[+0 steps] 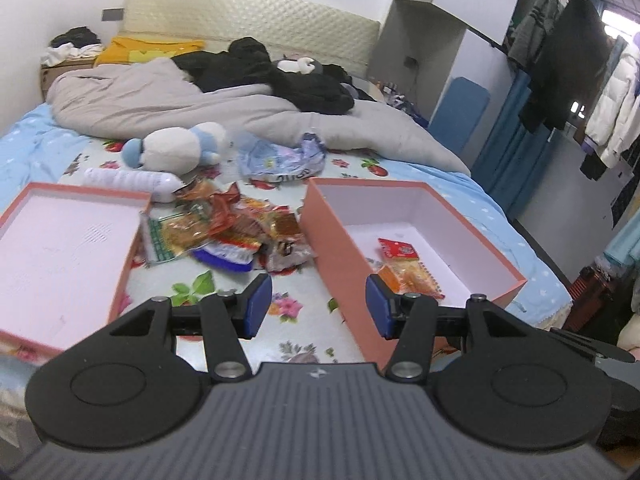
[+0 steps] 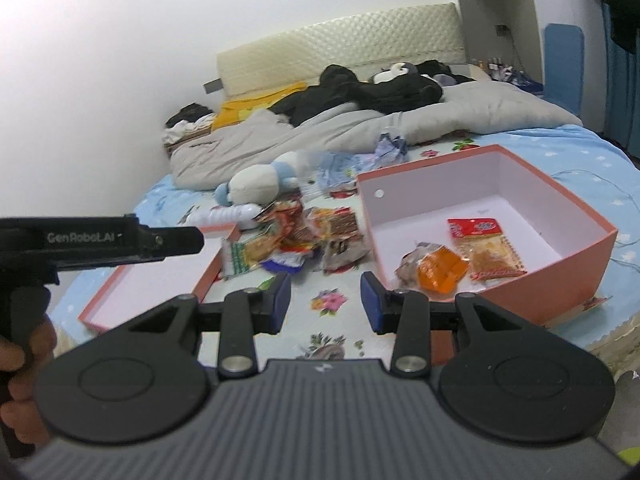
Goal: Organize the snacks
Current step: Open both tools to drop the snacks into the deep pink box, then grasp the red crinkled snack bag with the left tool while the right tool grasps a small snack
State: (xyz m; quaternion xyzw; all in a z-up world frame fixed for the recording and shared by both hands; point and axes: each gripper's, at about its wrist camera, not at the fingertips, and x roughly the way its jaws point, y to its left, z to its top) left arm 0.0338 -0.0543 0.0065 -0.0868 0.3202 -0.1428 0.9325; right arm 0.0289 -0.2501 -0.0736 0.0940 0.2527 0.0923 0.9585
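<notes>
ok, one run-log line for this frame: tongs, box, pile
left tongs: open, empty | right tongs: open, empty | pink box: a few snack packets inside | snack pile: on bed between lid and box

The left hand-held gripper (image 1: 316, 306), across the lower frame, has a ribbed grey body, two round black discs, black link arms with silver screws and blue pads. The right hand-held gripper (image 2: 324, 304) looks alike. At mid-left of its view, a black housing reads "GenRoboLAI".

Left of the right gripper (image 2: 321, 302), the box lid (image 2: 160, 280) is partly hidden behind the left gripper's body.
</notes>
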